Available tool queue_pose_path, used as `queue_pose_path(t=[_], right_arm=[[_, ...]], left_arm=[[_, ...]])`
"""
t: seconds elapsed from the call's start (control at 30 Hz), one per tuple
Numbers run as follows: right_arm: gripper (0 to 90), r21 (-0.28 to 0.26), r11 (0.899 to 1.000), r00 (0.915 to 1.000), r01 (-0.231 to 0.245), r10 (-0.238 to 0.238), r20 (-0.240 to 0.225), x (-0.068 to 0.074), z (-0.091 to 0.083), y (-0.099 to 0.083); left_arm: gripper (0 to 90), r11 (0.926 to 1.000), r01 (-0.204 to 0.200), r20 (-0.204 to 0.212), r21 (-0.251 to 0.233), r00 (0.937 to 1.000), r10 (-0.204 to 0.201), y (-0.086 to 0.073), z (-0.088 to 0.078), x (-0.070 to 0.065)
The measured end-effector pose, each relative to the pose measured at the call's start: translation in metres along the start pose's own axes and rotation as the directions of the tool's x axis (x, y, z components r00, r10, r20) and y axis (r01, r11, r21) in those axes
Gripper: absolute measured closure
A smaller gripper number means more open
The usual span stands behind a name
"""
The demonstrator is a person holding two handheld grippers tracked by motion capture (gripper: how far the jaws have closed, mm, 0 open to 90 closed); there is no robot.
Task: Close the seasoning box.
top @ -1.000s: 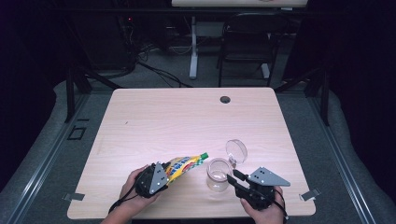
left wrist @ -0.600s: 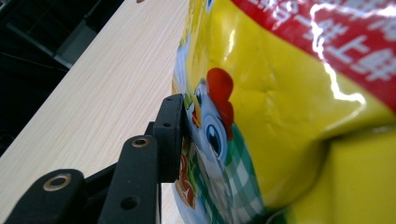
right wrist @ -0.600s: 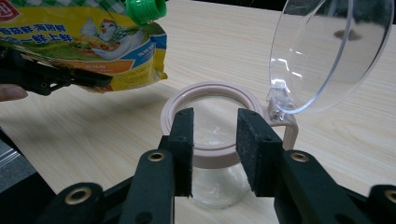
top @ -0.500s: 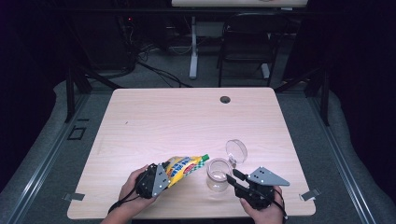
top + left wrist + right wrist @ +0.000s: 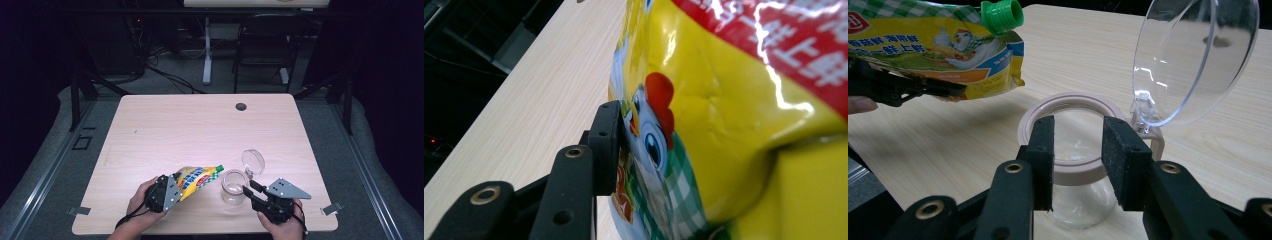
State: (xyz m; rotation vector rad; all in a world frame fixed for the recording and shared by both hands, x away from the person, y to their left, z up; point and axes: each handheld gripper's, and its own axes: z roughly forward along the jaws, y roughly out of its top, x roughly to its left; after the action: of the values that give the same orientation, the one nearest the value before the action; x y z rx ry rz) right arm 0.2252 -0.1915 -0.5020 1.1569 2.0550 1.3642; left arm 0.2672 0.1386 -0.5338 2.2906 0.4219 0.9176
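At the table's (image 5: 165, 125) near edge, the left gripper (image 5: 172, 190) clamps a yellow pouch (image 5: 197, 179) while the right gripper's (image 5: 1078, 165) parted jaws straddle, without pressing, the open jar's (image 5: 1070, 150) rim.

Lab or test room, dark drapes, bare desk (image 5: 200, 130), chair (image 5: 262, 47), floor cables (image 5: 165, 77)
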Motion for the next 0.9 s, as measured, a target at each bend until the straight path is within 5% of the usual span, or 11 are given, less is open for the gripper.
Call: queue_pose_path(t=[0.9], right_arm=[[65.6, -0.009, 1.000, 0.9993, 0.015, -0.015, -0.035, 0.0030, 0.0068, 0.0047]], left_arm=[[61.9, 0.9988, -0.046, -0.057, 0.018, 0.9973, 0.047, 0.0063, -0.0043, -0.0010]])
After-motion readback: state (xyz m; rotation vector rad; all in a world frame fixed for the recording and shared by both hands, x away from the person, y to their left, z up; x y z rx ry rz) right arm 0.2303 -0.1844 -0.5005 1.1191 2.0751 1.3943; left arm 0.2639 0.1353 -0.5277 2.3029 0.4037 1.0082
